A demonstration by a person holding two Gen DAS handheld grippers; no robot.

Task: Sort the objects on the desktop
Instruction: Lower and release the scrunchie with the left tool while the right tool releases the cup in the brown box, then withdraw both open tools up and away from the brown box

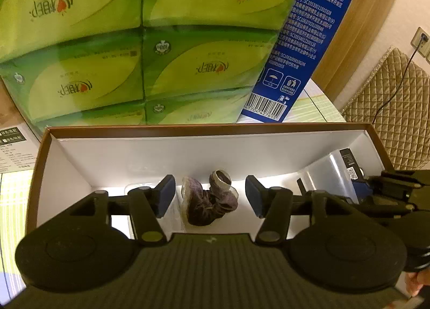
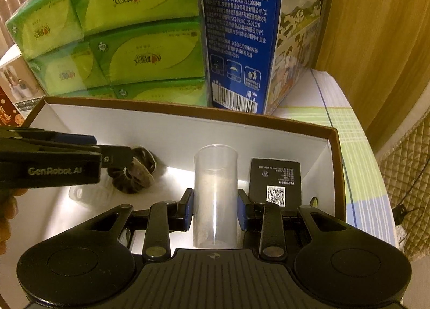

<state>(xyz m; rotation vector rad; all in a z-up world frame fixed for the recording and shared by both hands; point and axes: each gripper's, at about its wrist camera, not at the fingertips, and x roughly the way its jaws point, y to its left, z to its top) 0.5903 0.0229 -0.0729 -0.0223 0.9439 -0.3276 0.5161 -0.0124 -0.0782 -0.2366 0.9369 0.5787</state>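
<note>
Resting on the floor of the white-lined box (image 1: 188, 153), the purple scrunchie (image 1: 208, 201) lies between the spread, non-contacting pads of the left gripper (image 1: 210, 196). Beside it, the right gripper (image 2: 215, 208) pinches the clear plastic cup (image 2: 215, 193).

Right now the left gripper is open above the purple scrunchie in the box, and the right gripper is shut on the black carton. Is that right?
One detail is wrong. The right gripper is shut on the clear plastic cup, not the black carton beside it, as the right wrist view shows. The left gripper is open above the purple scrunchie in the box.
</note>
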